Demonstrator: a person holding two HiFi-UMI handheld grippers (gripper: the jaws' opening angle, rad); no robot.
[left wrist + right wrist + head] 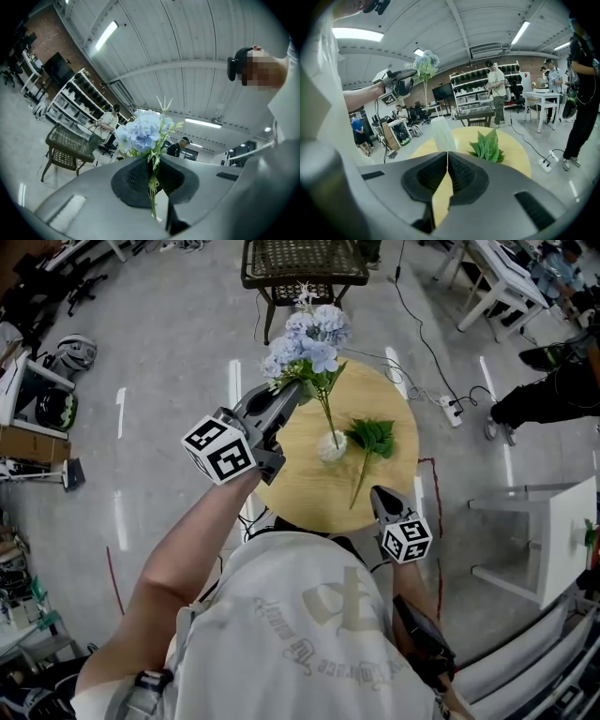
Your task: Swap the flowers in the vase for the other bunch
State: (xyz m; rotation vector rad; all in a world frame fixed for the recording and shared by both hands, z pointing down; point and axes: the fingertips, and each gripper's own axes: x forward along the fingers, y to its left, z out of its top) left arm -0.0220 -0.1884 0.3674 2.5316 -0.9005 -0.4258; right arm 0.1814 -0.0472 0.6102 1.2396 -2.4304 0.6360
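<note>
Head view puts the left gripper (pixel 292 390) clenched on the stem of the blue bunch (pixel 309 338), holding it over the white vase (pixel 331 448) on the round table (pixel 291 474); the stem's lower end seems to sit at the vase mouth, though I can't be sure it is free. By my judgement the removal is nearly done: the blue flowers need setting aside, and the green bunch (pixel 372 437), lying just beside the vase, has yet to go in, with the right gripper (pixel 380 495) shut and empty at the near edge. Nothing blocks the way; a wicker chair (pixel 305 259) stands beyond the table.
</note>
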